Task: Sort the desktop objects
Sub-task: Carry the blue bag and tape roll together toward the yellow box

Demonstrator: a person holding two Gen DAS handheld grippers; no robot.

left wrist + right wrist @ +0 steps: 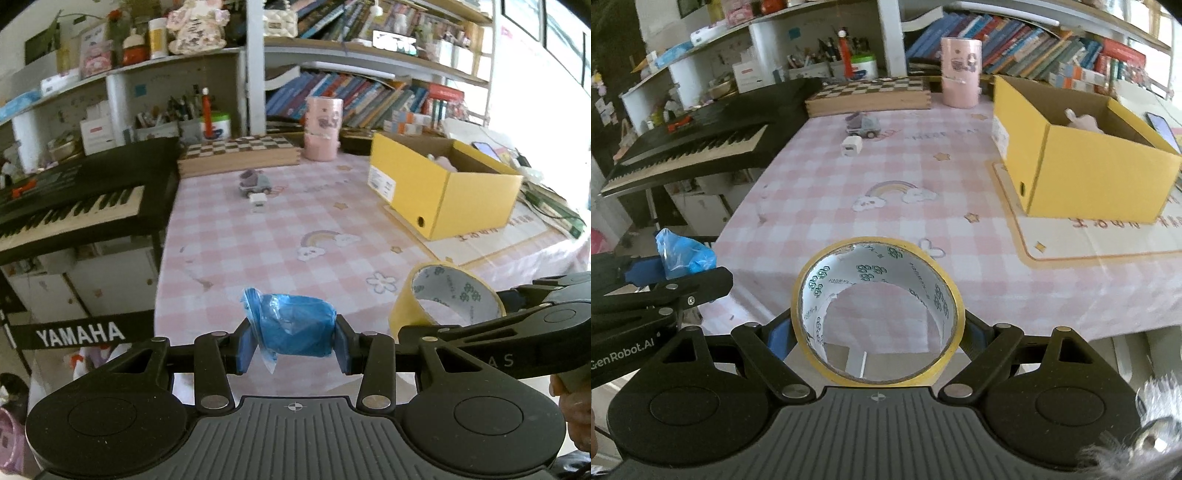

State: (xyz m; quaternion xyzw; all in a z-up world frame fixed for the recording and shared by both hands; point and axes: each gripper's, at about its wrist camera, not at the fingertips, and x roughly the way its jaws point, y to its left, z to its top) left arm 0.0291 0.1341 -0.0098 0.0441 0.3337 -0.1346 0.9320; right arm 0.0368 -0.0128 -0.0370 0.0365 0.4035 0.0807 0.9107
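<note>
My left gripper is shut on a crumpled blue plastic bag, held above the near edge of the pink checked table. My right gripper is shut on a roll of yellow tape, its fingers pressing the roll's two sides. The same tape roll shows at the right of the left wrist view, and the blue bag at the left of the right wrist view. An open yellow cardboard box stands on the table's right side. A small toy car and a white charger cube lie further back.
A black keyboard stands left of the table. A wooden chessboard box and a pink cylinder sit at the table's back edge, below bookshelves. A phone lies right of the box. A soft toy rests inside the box.
</note>
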